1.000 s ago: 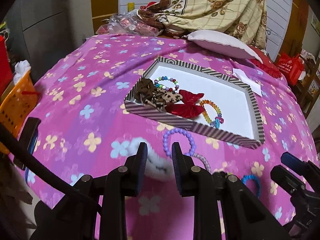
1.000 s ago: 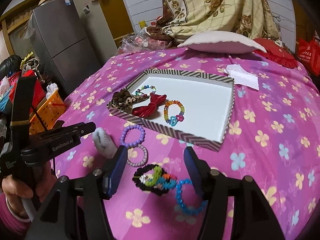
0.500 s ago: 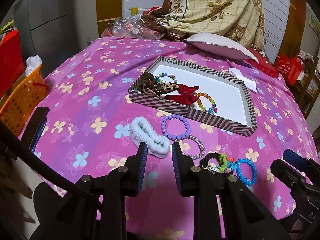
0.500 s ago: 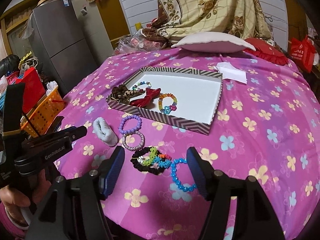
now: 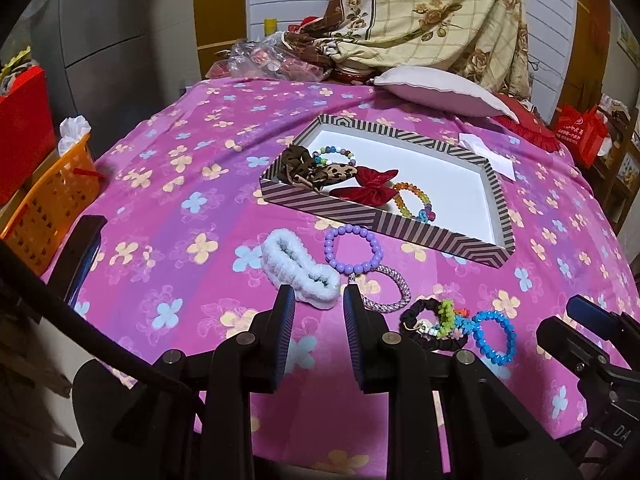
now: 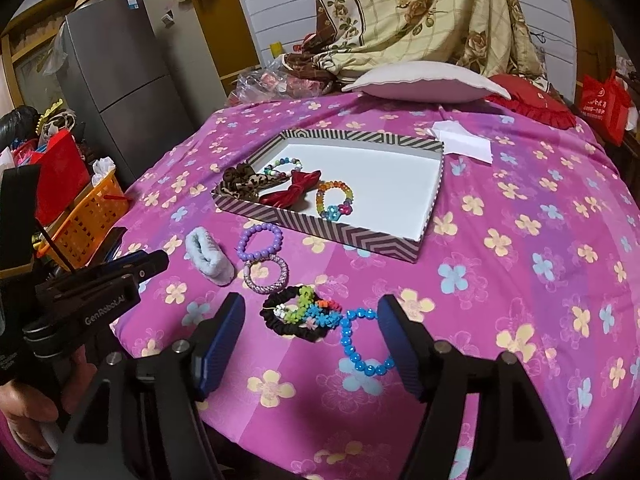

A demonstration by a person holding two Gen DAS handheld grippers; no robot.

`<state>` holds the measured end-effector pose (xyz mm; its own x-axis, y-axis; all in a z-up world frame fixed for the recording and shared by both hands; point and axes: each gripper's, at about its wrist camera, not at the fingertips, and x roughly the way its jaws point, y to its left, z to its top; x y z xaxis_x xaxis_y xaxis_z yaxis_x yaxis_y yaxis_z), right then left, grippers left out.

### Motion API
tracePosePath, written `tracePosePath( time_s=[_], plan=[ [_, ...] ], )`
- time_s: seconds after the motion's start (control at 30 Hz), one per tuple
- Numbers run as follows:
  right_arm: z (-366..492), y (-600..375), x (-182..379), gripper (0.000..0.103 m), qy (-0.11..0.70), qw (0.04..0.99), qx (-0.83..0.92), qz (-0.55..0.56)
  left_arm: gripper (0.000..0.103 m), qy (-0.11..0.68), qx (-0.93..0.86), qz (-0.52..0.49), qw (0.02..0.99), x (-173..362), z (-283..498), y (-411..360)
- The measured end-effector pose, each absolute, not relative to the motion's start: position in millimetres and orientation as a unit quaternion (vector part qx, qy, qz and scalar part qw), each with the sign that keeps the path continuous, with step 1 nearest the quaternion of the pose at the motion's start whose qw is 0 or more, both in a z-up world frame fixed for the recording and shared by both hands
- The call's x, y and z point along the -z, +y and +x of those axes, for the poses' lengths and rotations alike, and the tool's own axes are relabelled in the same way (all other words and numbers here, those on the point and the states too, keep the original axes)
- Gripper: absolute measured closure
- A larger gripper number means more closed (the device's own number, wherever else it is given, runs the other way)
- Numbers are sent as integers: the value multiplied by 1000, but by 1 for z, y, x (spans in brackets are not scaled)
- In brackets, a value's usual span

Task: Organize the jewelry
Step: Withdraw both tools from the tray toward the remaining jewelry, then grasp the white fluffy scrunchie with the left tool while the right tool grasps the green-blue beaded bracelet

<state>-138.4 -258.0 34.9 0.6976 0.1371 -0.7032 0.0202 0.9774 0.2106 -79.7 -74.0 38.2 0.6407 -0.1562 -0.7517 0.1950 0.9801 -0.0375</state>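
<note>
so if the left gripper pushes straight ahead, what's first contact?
Likely the white fluffy scrunchie: it lies right beyond the left gripper, between its open fingertips. The purple bead bracelet sits just past it. Depth is uncertain.

One striped tray (image 5: 352, 210) holds five accessories: two beaded bracelets, two scrunchies, one red bow (image 5: 366, 190). Outside lie five more: three bracelets, two scrunchies.

"GenRobot.AI" on left gripper (image 6: 150, 266) (white lettering).
</note>
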Motion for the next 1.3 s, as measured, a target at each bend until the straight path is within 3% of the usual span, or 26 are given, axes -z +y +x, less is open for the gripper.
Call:
tracePosePath(
  time_s=[0.83, 1.17, 1.3],
  plan=[
    [-136, -264, -23, 31, 404, 909, -26, 101, 70, 431, 99, 25, 897, -22, -78, -77],
    [-133, -265, -2, 31, 428, 898, -36, 93, 70, 459, 80, -44, 884, -14, -56, -35],
    [-120, -257, 3, 43, 428, 898, -55, 79, 70, 475, 74, -80, 873, -8, -41, -14]
  ],
)
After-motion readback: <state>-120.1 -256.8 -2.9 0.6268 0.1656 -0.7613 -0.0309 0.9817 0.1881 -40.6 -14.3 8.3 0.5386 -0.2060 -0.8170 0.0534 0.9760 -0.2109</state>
